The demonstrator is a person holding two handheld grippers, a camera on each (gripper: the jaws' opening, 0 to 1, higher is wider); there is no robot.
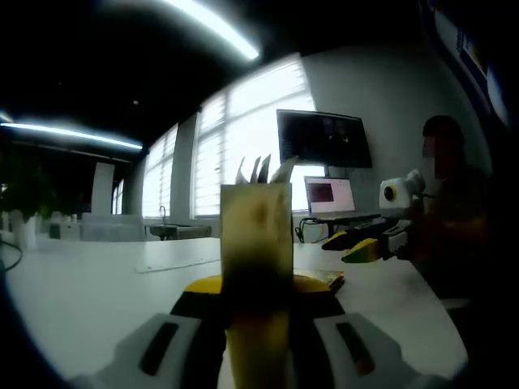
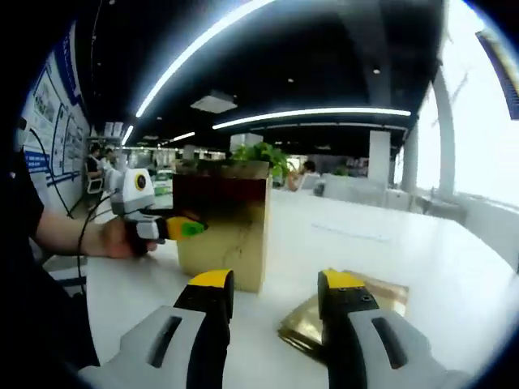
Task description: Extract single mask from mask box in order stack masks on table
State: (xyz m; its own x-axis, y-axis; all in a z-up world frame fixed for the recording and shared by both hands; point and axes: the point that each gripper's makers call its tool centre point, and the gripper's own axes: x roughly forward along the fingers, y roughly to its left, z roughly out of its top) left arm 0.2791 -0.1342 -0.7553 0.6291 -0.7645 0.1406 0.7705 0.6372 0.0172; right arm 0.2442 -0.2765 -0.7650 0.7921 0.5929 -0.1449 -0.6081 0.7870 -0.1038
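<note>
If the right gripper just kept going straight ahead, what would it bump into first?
Probably the mask box, standing upright on the table just beyond the right gripper. The box sits slightly left of the open jaws' centre line, so the left jaw would likely touch it first. A flat packet lies under the other jaw. Depth is uncertain.

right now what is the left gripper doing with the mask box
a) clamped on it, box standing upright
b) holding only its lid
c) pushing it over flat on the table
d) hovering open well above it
a: in the left gripper view the left gripper is shut on the upright mask box, and in the right gripper view that box stands on the white table.
</note>
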